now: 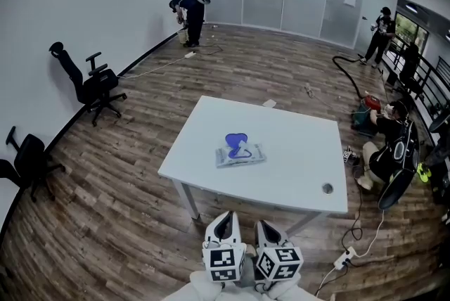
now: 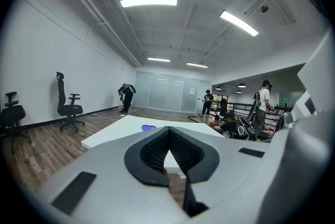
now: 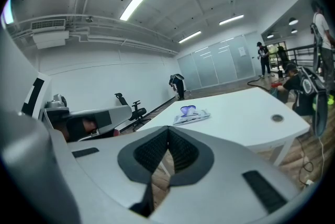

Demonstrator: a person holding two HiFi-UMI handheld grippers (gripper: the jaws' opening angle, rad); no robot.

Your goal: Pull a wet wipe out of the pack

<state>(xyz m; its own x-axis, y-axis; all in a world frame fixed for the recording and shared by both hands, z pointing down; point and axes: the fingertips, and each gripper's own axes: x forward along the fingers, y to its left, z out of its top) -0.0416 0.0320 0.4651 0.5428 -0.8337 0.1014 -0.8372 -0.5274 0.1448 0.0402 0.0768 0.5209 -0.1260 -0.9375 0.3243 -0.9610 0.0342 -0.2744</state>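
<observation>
Left tool (image 1: pixel 225 221) and right tool (image 1: pixel 266 226): both pressed together, nothing between the jaws.
They sit side by side off the white tabletop's (image 1: pixel 302 173) near edge; the wet wipe pack (image 1: pixel 240 152) lies flat near its middle, well apart from both.

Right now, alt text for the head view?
A flat white wet-wipe pack with a blue lid lies near the middle of a white square table; the left gripper and right gripper hang side by side short of its near edge, jaws together.
</observation>
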